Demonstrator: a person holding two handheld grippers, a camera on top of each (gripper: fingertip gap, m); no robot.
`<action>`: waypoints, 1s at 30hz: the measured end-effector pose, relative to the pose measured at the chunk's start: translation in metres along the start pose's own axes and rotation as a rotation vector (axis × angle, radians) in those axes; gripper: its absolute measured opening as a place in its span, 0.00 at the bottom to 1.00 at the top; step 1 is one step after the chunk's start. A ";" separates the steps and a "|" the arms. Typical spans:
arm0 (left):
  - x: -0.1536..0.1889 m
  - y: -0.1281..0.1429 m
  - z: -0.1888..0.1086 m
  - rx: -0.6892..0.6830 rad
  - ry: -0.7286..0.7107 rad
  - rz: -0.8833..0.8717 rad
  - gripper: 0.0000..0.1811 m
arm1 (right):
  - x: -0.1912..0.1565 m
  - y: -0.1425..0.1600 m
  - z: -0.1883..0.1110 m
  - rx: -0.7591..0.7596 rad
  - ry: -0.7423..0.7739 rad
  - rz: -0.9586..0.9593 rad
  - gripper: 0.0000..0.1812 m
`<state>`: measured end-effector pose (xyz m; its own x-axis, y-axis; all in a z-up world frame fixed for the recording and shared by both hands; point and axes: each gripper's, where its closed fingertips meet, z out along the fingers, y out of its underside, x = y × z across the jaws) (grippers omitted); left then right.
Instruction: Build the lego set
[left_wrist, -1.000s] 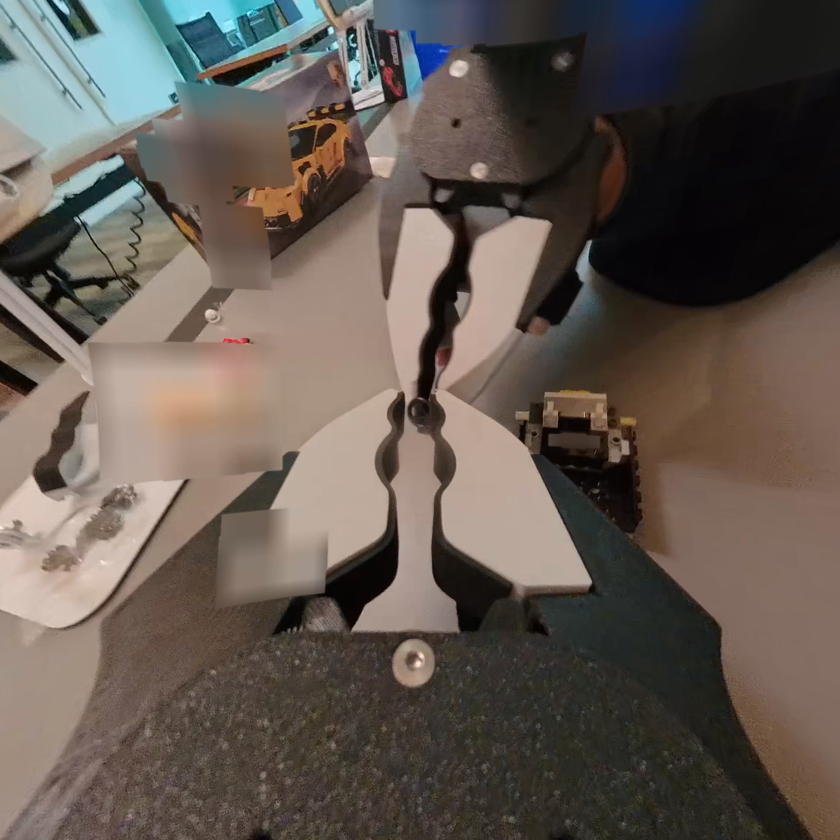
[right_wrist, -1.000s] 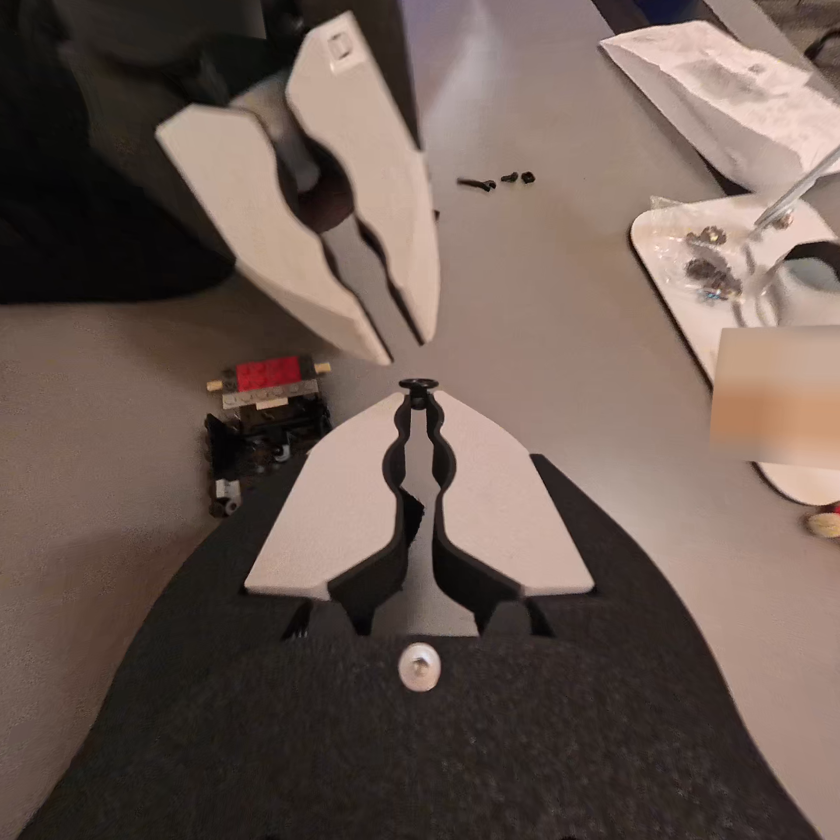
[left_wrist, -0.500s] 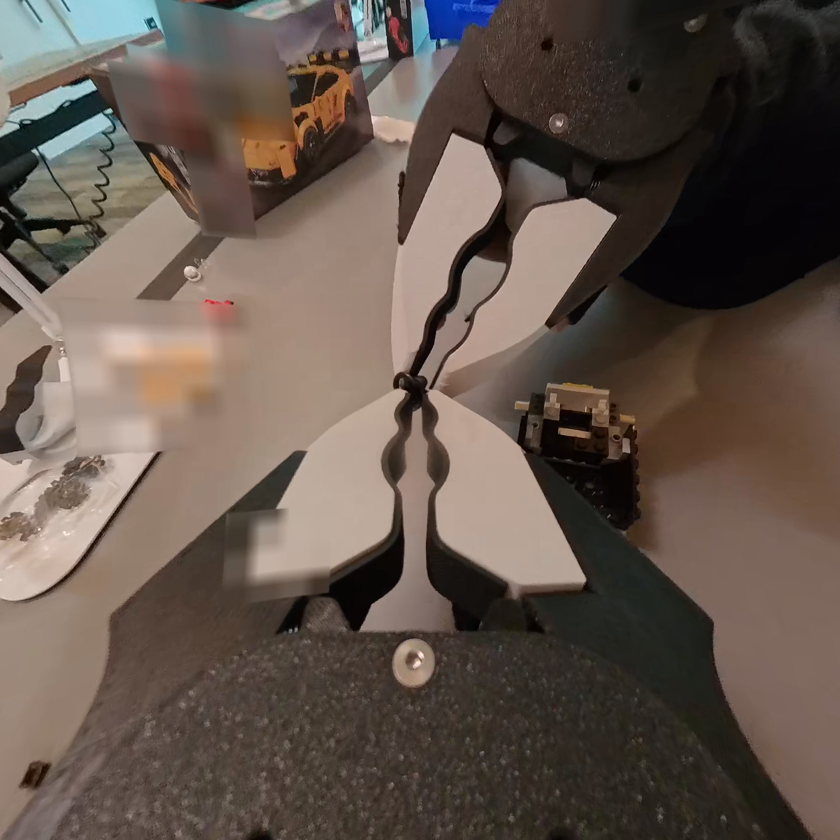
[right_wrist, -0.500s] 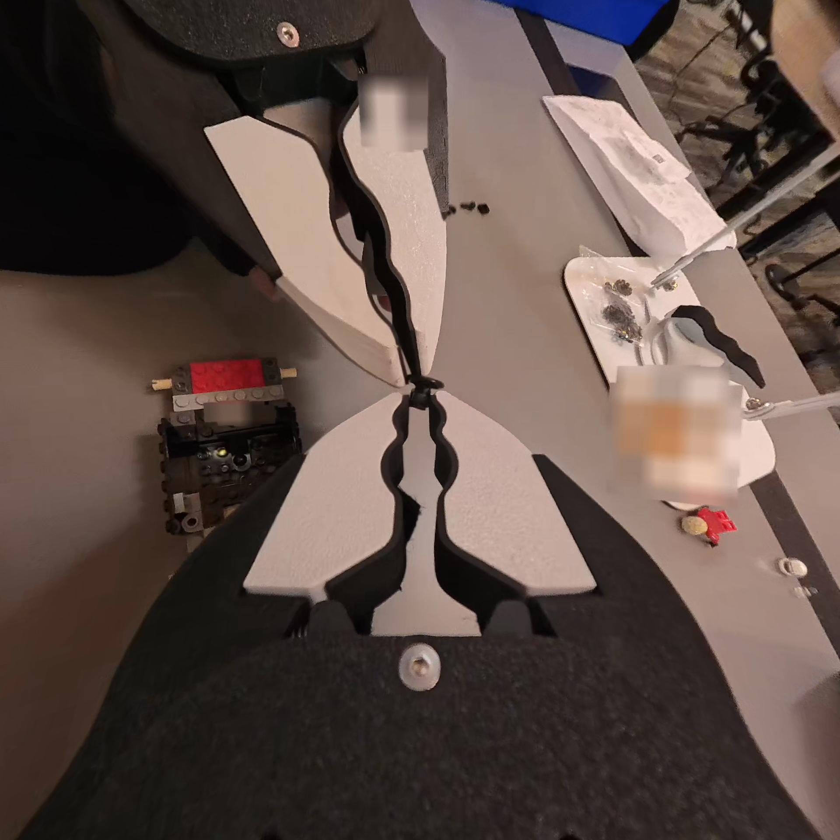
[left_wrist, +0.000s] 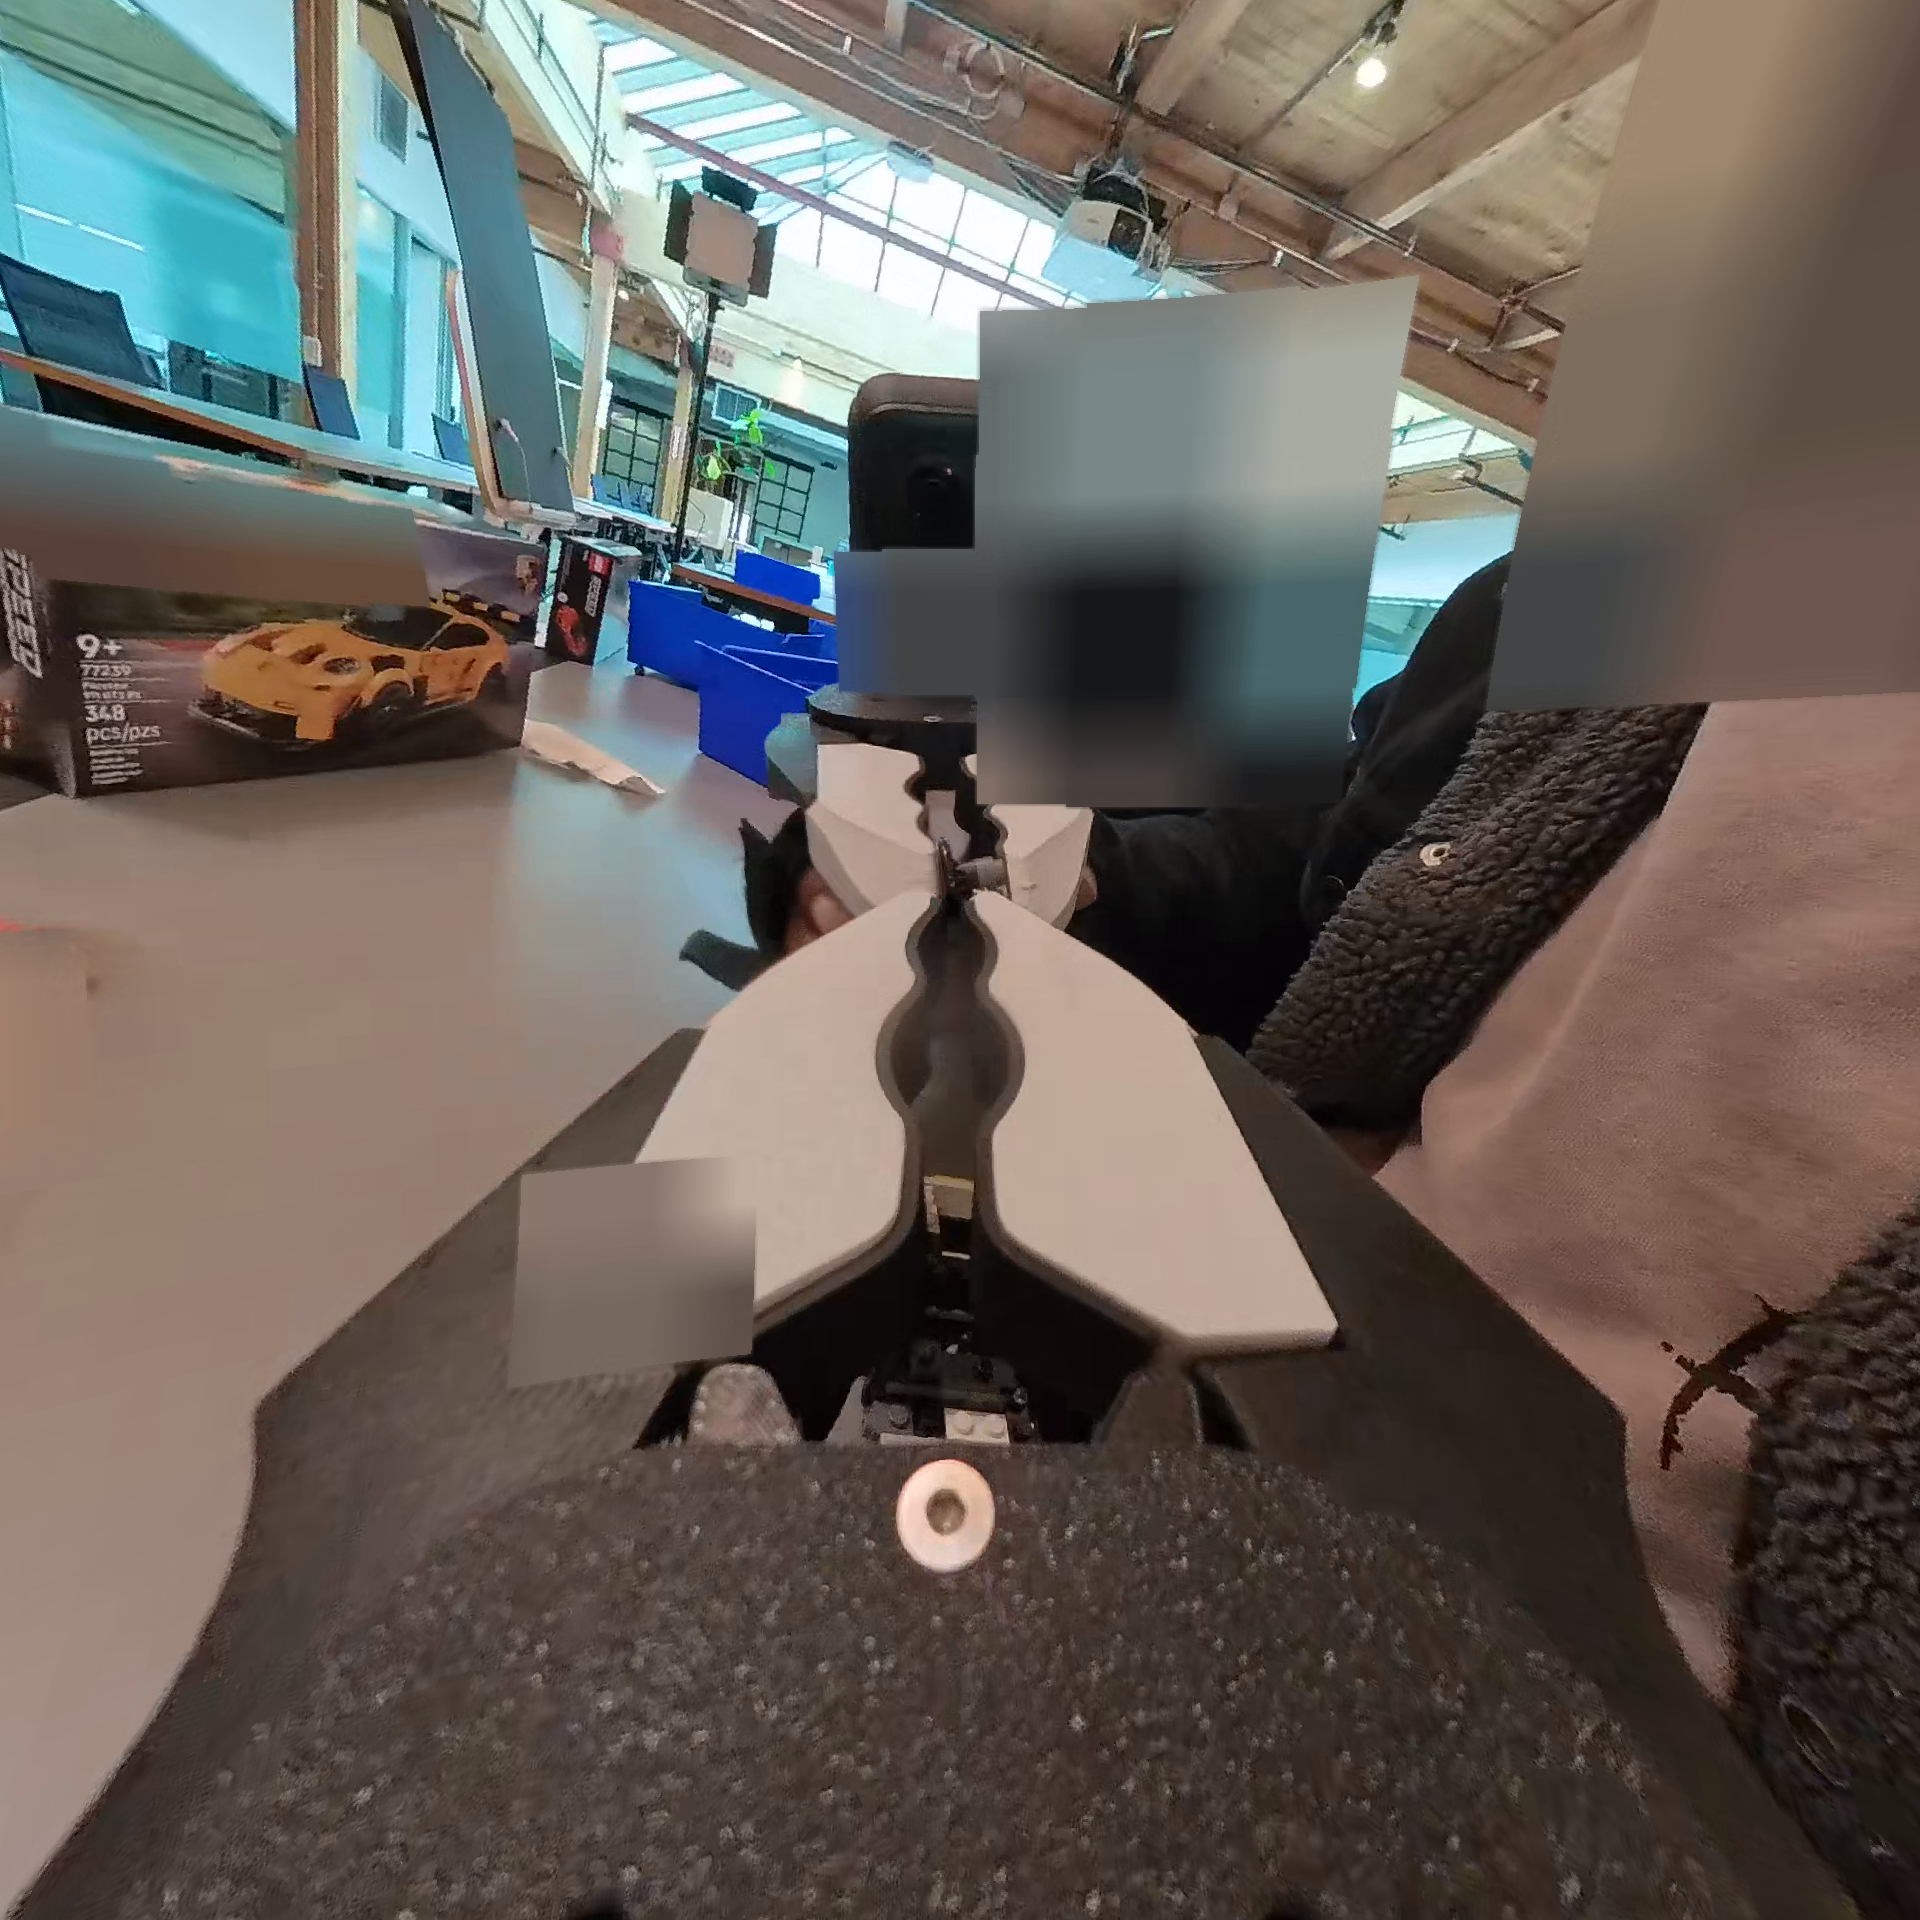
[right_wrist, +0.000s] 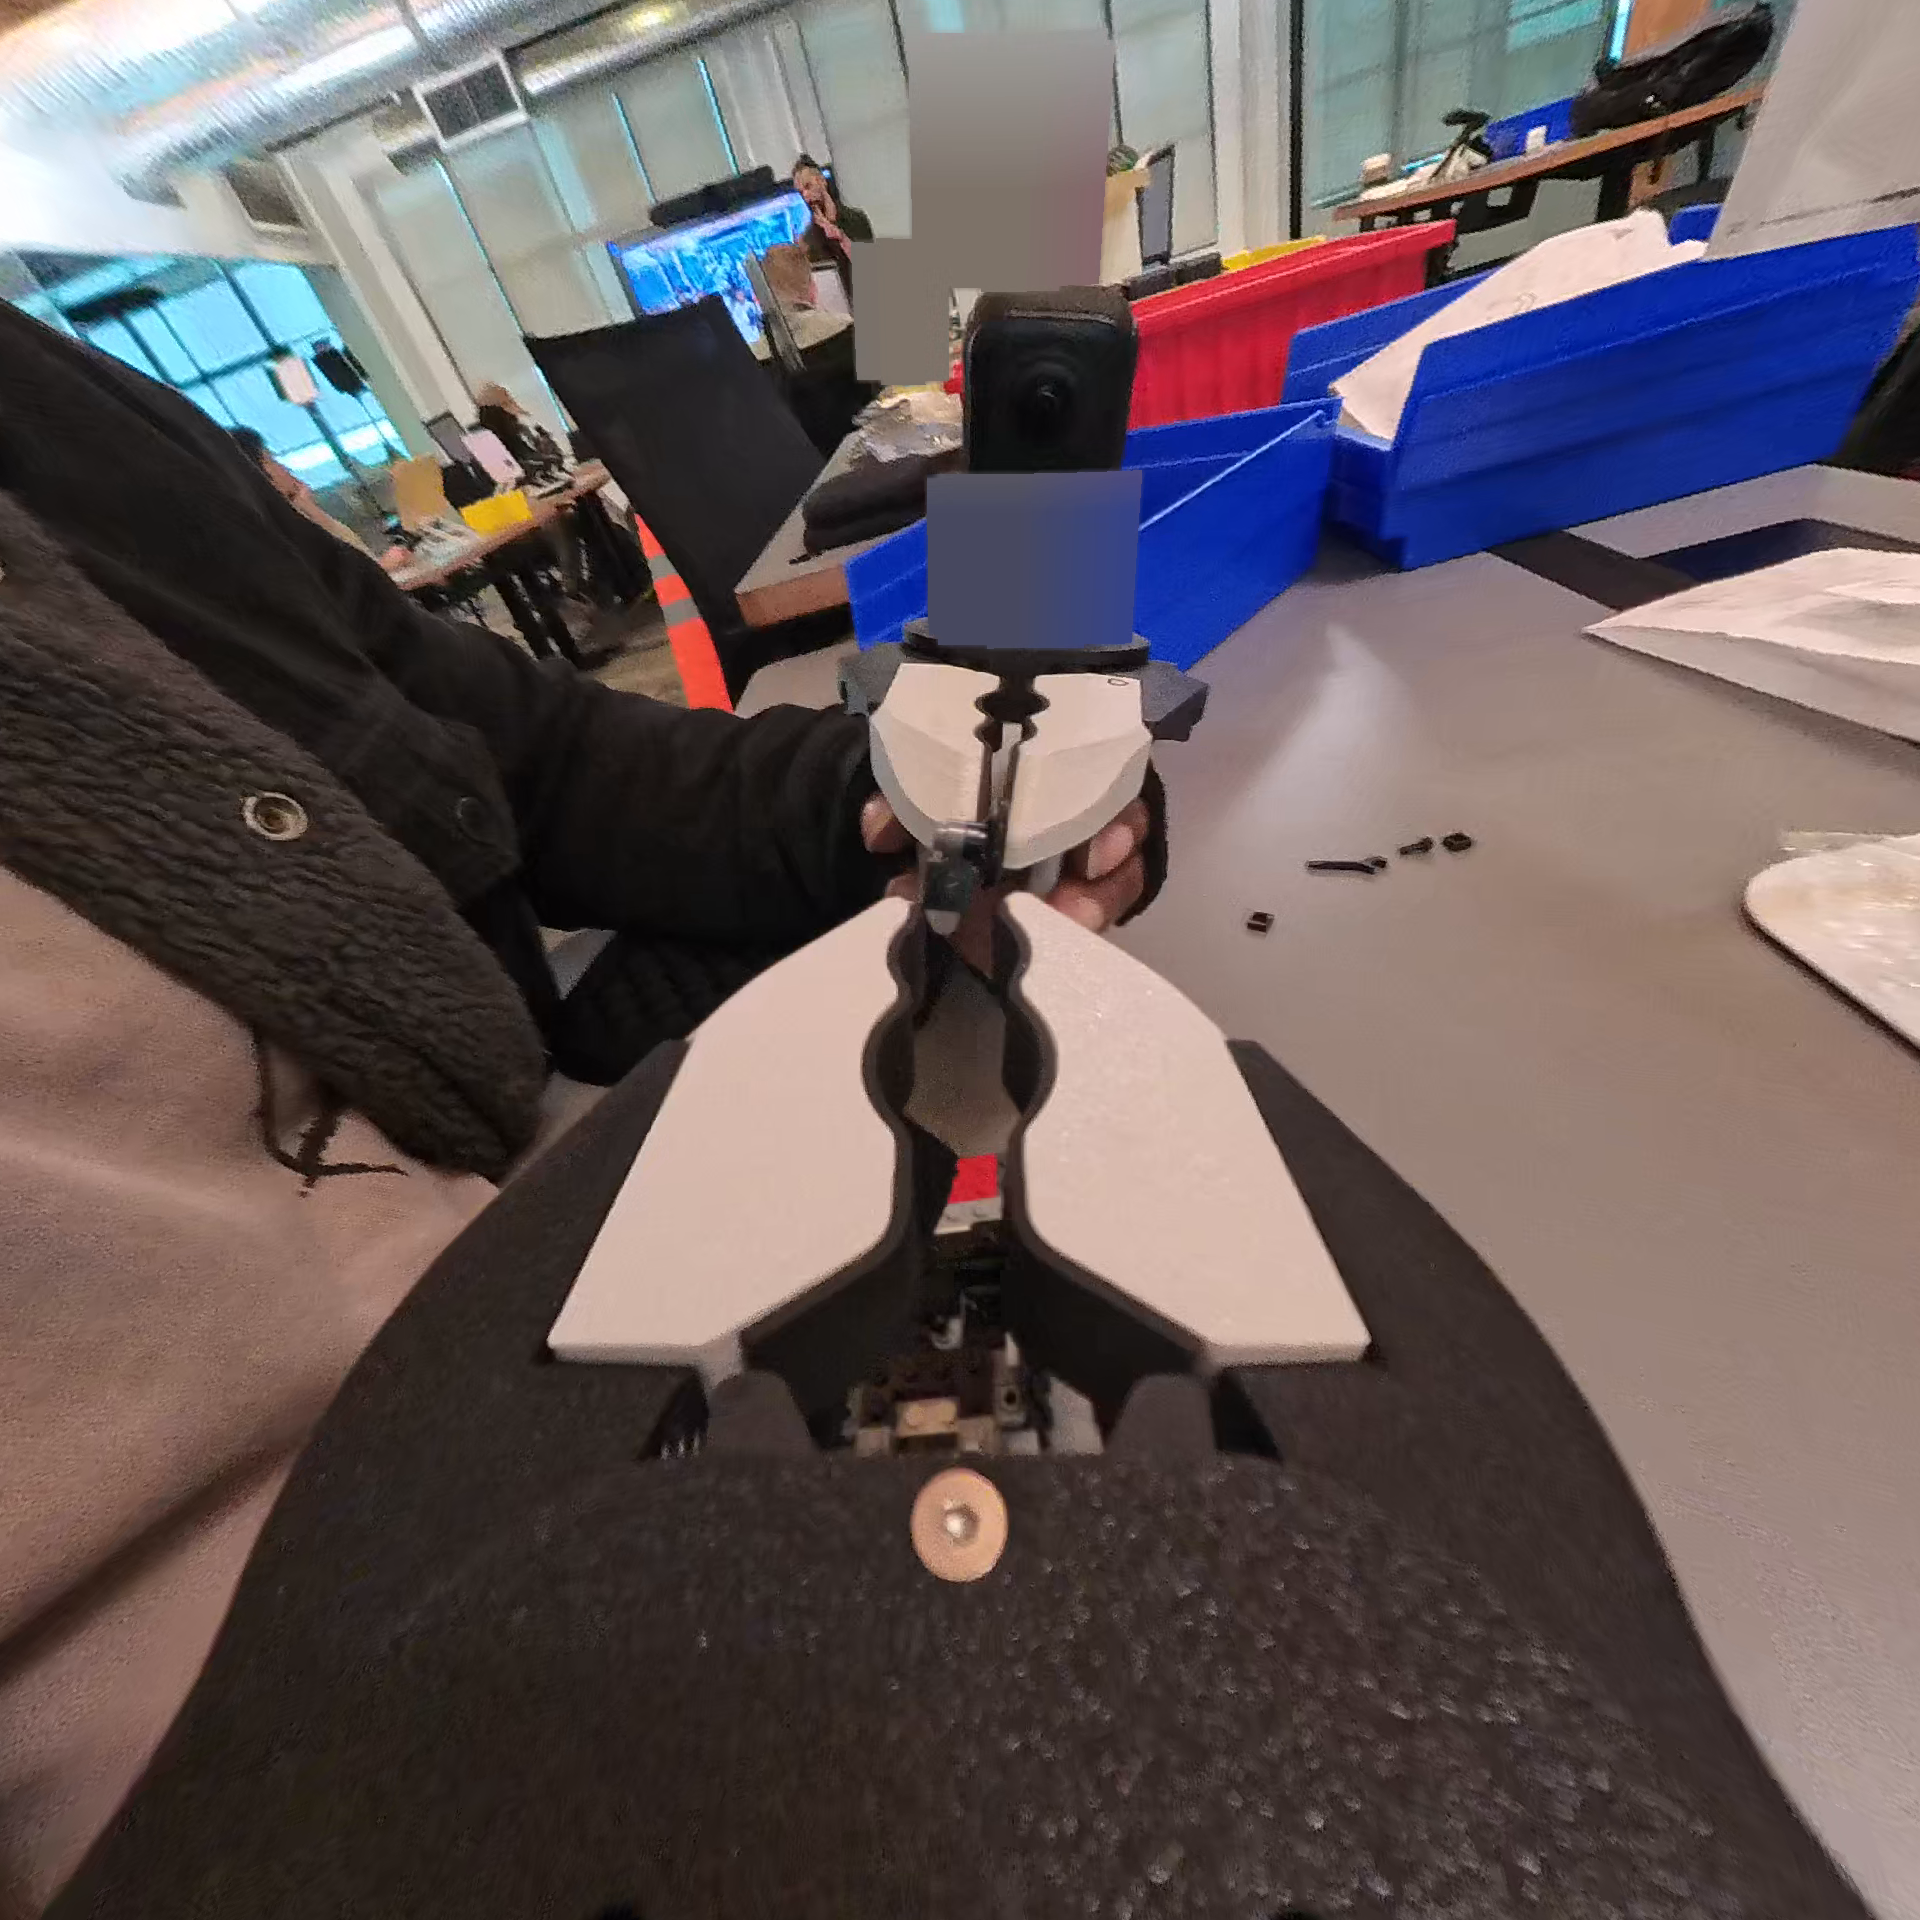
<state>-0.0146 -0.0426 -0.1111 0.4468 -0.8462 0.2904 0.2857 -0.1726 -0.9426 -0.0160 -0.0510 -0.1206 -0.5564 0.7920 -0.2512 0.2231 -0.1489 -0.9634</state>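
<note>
Presently, two grippers are held tip to tip above a grey table (left_wrist: 312, 987), each topped by one black camera. Left gripper (left_wrist: 948, 912): jaws closed, the tips pinched on one small black-and-grey piece (left_wrist: 966, 868). Right gripper (right_wrist: 958, 912): jaws drawn in to a narrow gap, nipping the other end of the same piece. One hand (right_wrist: 1101, 873) in a dark sleeve wraps the left gripper from behind. One lego build (right_wrist: 935, 1423), mostly black with grey parts and one red plate on top, sits on the table directly beneath both grippers, seen only through the slots between their fingers. Four loose black bits (right_wrist: 1340, 864) lie on the table to the right of the tips, three in a row and one apart. Two printed boxes stand at the far left: one large box (left_wrist: 270, 665) showing a yellow car, with brand marks, an age mark and a piece count printed on it, and one smaller black-and-red box (left_wrist: 587, 603) behind it. Blue bins (right_wrist: 1558, 416) are stacked at the far edge, with one red bin (right_wrist: 1278, 301) behind them. One white tray (right_wrist: 1849, 925) and one paper bag (right_wrist: 1787, 623) lie at the right.
</note>
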 end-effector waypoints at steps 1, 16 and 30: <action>0.000 0.000 -0.001 0.001 -0.001 0.004 0.01 | -0.002 -0.001 0.000 0.004 -0.009 0.010 0.04; -0.018 0.009 -0.008 -0.095 -0.100 -0.014 0.09 | 0.021 0.013 -0.001 -0.118 0.178 -0.040 0.04; -0.038 0.017 -0.002 -0.075 -0.255 -0.385 0.07 | 0.053 0.018 -0.004 -0.306 0.635 -0.437 0.04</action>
<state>-0.0285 -0.0147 -0.1389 0.5169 -0.5642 0.6438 0.4136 -0.4938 -0.7649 -0.0381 -0.0094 -0.1511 -0.1062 0.9382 0.3292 0.3506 0.3452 -0.8706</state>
